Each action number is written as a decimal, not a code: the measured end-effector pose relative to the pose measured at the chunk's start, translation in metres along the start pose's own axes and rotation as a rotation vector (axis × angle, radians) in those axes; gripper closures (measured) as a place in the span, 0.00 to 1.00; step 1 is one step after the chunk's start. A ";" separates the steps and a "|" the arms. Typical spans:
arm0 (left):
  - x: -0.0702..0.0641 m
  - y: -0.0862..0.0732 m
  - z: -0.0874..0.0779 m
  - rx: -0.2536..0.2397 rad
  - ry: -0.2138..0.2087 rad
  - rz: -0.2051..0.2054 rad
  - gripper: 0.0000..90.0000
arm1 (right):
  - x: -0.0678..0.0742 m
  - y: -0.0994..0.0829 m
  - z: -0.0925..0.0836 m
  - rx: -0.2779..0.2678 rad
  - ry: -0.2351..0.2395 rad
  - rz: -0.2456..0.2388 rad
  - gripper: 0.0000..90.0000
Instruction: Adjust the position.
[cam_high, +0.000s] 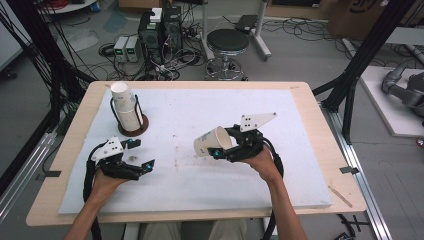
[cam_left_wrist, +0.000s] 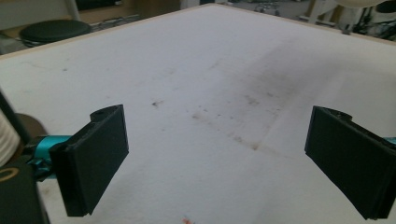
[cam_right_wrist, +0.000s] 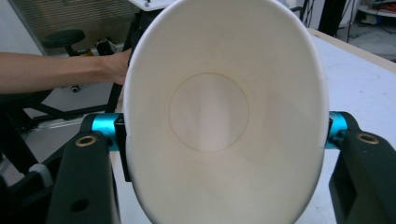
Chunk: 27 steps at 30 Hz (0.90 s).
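Observation:
My right gripper is shut on a white paper cup, held on its side above the middle of the white table mat, bottom pointing left. In the right gripper view the cup's open mouth faces the camera, squeezed oval between the jaws. A stack of white paper cups stands in a black wire holder at the back left. My left gripper sits low over the mat at front left, open with nothing between its jaws; the left gripper view shows bare mat between the wide-set jaws.
The wooden table edge frames the mat. Faint dark smudges mark the mat's middle. Behind the table stand a black stool, computer boxes and cables on the floor. Black frame posts rise at both sides.

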<state>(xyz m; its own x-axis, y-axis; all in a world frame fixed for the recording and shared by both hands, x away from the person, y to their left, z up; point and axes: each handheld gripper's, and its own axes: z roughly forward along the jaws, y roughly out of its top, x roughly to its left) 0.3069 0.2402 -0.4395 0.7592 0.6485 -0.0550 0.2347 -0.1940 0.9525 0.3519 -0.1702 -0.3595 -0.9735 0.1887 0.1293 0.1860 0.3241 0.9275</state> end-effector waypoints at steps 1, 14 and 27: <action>0.001 -0.001 -0.002 -0.004 0.015 -0.004 0.07 | -0.001 0.000 0.000 -0.001 0.000 0.001 0.39; 0.004 -0.019 -0.013 -0.031 0.119 -0.054 0.07 | -0.005 -0.001 0.001 0.066 -0.048 0.027 0.39; 0.004 -0.021 -0.014 -0.043 0.131 -0.068 0.07 | -0.007 0.008 0.003 0.179 -0.091 0.021 0.39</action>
<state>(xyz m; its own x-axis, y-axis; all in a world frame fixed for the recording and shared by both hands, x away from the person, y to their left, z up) 0.2966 0.2575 -0.4560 0.6562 0.7500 -0.0834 0.2550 -0.1164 0.9599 0.3604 -0.1655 -0.3537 -0.9547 0.2772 0.1084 0.2347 0.4771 0.8470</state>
